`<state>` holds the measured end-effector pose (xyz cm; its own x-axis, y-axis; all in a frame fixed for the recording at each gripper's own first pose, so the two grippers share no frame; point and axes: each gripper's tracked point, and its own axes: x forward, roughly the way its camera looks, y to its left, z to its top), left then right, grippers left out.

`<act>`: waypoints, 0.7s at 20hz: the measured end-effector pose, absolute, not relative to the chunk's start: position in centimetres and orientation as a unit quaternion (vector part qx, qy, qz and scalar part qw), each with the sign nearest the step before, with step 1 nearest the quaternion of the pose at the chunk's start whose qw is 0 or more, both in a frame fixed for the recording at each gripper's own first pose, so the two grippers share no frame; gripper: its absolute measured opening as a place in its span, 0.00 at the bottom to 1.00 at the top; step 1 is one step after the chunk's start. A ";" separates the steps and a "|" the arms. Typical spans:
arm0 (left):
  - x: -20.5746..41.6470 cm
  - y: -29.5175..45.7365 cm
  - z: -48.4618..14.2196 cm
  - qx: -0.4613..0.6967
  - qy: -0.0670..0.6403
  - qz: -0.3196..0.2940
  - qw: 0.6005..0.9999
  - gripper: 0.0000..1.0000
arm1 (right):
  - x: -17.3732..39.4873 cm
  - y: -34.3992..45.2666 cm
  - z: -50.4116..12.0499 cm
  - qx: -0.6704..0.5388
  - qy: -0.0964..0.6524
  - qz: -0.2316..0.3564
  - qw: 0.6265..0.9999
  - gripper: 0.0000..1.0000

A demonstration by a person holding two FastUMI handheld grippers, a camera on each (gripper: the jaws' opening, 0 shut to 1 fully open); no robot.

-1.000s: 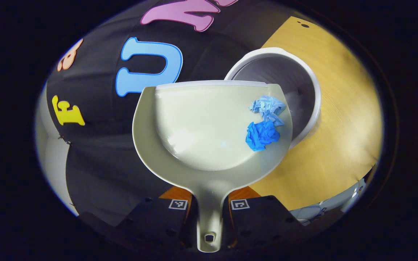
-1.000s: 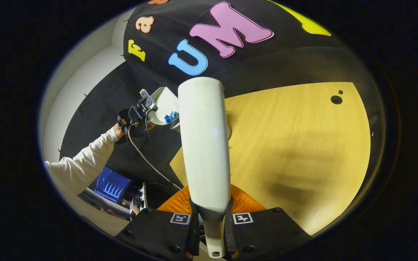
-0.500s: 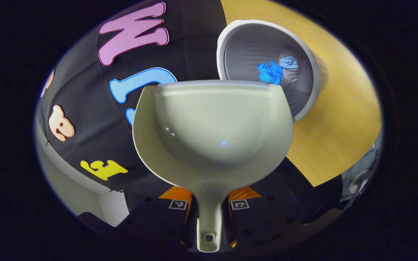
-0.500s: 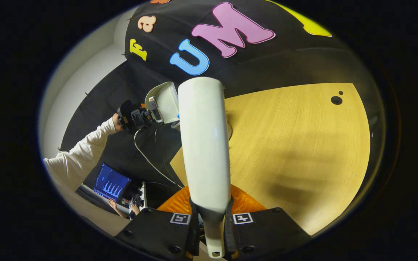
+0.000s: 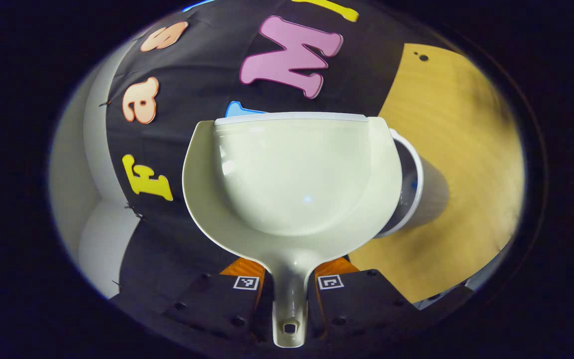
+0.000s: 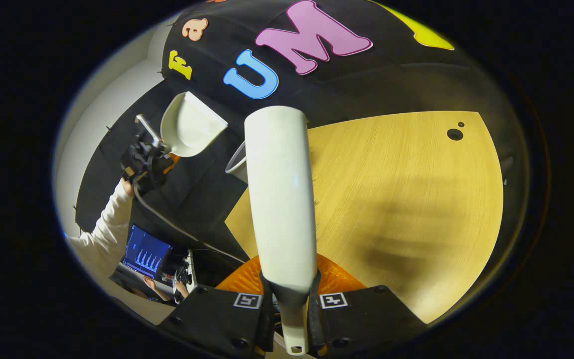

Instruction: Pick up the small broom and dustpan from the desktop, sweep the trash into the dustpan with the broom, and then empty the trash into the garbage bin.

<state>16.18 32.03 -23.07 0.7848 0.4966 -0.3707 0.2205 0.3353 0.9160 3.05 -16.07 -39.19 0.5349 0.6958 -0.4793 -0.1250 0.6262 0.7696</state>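
In the left gripper view my left gripper [image 5: 289,304] is shut on the handle of the cream dustpan [image 5: 292,174], whose pan holds nothing. The white garbage bin [image 5: 411,184] peeks out behind the pan's right side, standing on the wooden desktop [image 5: 456,149]. In the right gripper view my right gripper [image 6: 289,319] is shut on the small broom [image 6: 279,194], which rises upright over the desk. The same view shows the dustpan [image 6: 190,124] held up at the left by the left gripper [image 6: 142,154], and the garbage bin's rim [image 6: 234,162] beside the broom.
A person's white sleeve [image 6: 105,232] reaches up at the left of the right gripper view. Below it sits a laptop [image 6: 145,252]. The desktop [image 6: 406,209] carries a small dark hole [image 6: 454,133] near its far corner.
The blue trash slid from the tilted dustpan into the bin. The left gripper then lifted the dustpan up and away to the left of the bin. The right gripper with the broom barely moved.
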 end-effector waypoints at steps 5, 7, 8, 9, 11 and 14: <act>17.6 26.7 -32.7 0.351 0.366 0.008 0.862 0.26 | 6.0 -14.6 -40.7 0.321 0.437 0.199 0.816 0.28; 15.6 24.6 -38.2 0.274 0.410 -0.003 0.870 0.27 | 6.9 -13.9 -41.8 0.307 0.450 0.167 0.822 0.32; 13.4 23.2 -40.2 0.236 0.440 -0.005 0.866 0.27 | 7.2 -13.8 -42.6 0.304 0.460 0.147 0.821 0.32; 11.6 22.2 -42.6 0.197 0.472 -0.004 0.859 0.27 | 7.1 -13.3 -43.3 0.305 0.471 0.129 0.818 0.23; 9.7 21.0 -46.6 0.171 0.511 -0.012 0.842 0.27 | 6.9 -12.7 -45.3 0.299 0.495 0.092 0.811 0.23; 8.5 20.7 -52.3 0.184 0.561 -0.021 0.807 0.27 | 5.9 -11.9 -48.4 0.265 0.539 0.054 0.798 0.28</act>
